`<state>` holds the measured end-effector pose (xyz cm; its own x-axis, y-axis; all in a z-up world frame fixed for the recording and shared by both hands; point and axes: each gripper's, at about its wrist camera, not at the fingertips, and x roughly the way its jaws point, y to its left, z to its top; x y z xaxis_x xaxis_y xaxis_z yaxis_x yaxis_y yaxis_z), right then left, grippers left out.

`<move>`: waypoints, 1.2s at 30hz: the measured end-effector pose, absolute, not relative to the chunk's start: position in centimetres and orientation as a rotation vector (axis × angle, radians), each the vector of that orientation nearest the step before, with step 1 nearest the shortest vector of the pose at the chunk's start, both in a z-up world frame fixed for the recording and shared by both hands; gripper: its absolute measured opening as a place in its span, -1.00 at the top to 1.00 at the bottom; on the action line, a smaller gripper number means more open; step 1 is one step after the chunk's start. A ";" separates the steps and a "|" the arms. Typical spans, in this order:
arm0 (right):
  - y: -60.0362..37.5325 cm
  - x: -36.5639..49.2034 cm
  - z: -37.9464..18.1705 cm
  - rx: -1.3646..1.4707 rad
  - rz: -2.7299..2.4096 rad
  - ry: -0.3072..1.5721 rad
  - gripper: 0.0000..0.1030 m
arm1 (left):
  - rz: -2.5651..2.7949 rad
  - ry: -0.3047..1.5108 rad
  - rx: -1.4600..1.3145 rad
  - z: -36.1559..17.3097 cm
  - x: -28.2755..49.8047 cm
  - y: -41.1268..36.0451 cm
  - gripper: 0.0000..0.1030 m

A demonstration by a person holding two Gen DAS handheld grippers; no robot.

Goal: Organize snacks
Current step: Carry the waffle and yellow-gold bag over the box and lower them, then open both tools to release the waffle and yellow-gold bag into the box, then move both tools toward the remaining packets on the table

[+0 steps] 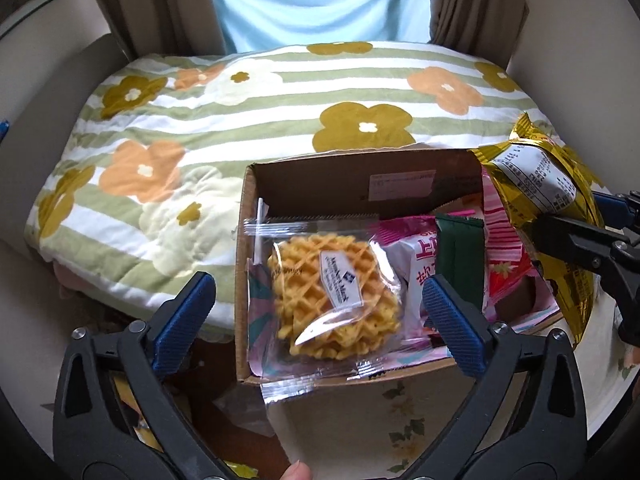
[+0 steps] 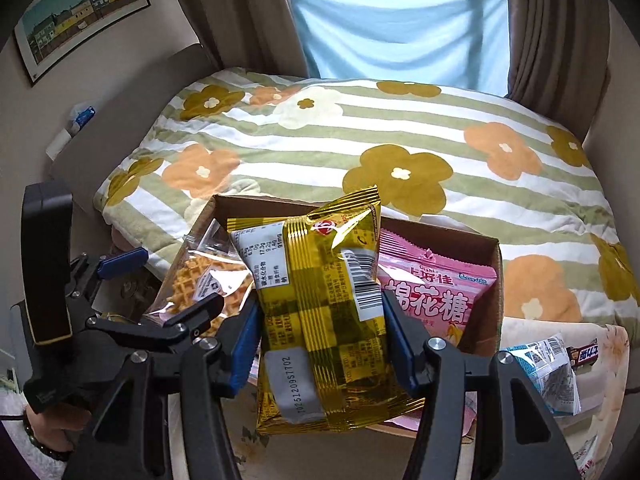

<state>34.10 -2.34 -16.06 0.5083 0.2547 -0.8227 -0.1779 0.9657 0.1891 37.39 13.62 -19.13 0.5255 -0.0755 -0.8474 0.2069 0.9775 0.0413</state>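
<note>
A cardboard box stands on a low table and holds several snack packets. A clear waffle packet lies on top at its left side, partly over the front rim. My left gripper is open, its blue pads on either side of the waffle packet and apart from it. My right gripper is shut on a gold snack packet and holds it over the box. The gold packet also shows in the left wrist view. A pink marshmallow packet lies in the box's right side.
A bed with a flowered striped quilt lies behind the box. A blue-white packet and a chocolate bar lie on the table right of the box. Curtains and a window stand at the back. Dark clutter lies on the floor to the left.
</note>
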 end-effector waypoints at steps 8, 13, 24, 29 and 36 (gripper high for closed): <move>-2.1 34.6 -16.2 0.099 0.265 1.017 -0.03 | -0.168 1.016 0.151 -19.3 35.9 13.7 -0.99; -1.7 35.6 -16.7 0.147 0.262 1.033 -0.04 | -0.168 1.021 0.151 -18.8 34.7 14.2 -0.99; -0.5 35.3 -17.1 0.167 0.241 1.017 -0.77 | -0.150 1.014 0.106 -17.6 32.7 16.8 -0.99; -0.7 33.9 -16.6 0.153 0.227 1.008 -0.77 | -0.166 0.997 0.092 -17.1 32.2 16.8 -0.99; -2.9 31.4 -14.5 0.166 0.178 0.977 -0.77 | -0.208 0.967 0.087 -15.5 30.6 15.1 -0.99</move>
<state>31.36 -2.87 -14.50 0.5467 0.2243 -0.8067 -0.0752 0.9727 0.2194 30.65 15.13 -15.51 0.5493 -0.1369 -0.8243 0.2140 0.9766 -0.0196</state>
